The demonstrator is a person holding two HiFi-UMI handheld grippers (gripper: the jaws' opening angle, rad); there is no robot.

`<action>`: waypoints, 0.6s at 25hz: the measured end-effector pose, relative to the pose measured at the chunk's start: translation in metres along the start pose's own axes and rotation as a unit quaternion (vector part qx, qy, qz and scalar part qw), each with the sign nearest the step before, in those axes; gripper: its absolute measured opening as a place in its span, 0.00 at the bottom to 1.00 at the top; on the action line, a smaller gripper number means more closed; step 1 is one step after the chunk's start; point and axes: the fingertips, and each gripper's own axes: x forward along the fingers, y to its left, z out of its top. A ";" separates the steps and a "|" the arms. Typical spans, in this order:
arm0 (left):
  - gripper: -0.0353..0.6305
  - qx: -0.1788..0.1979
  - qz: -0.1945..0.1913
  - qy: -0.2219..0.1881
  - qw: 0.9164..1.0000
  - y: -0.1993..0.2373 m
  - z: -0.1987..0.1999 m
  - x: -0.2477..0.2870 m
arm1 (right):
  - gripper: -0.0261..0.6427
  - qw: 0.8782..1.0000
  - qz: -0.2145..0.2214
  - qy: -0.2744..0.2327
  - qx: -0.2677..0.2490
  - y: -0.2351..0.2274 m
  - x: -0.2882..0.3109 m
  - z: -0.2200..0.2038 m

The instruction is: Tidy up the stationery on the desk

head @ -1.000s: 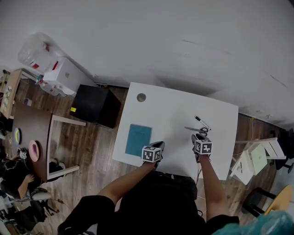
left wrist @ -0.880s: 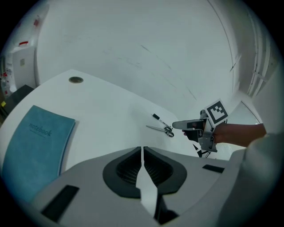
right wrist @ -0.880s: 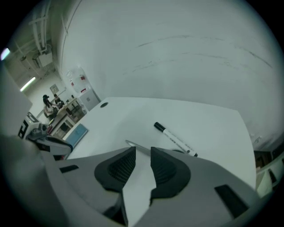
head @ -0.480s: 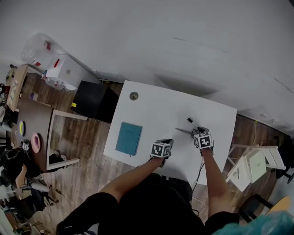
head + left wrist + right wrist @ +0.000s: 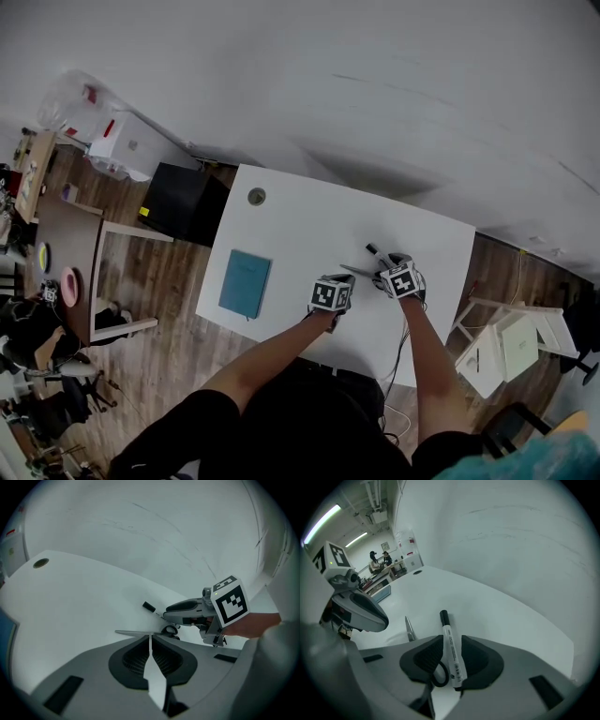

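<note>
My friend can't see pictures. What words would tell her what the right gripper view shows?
The right gripper has its two grey jaws apart around a white marker with a black cap, lying on a white desk. Just left of it lie scissors, one handle loop between the jaws, and the left gripper hangs at the picture's left edge.

This looks like an office or a lab workroom. The white counter [image 5: 309, 220] stands against a plain white wall [image 5: 375, 75] on a wood floor [image 5: 178, 291]. Left of the counter are a black cabinet [image 5: 183, 202] and more tables [image 5: 70, 234]. Past its left end, people [image 5: 373, 559] sit under tube lights [image 5: 321, 523].
</note>
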 end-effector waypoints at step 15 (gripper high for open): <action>0.10 0.042 0.003 0.015 0.999 0.001 -0.021 -0.008 | 0.16 0.999 -0.003 0.001 0.034 0.004 0.002 0.001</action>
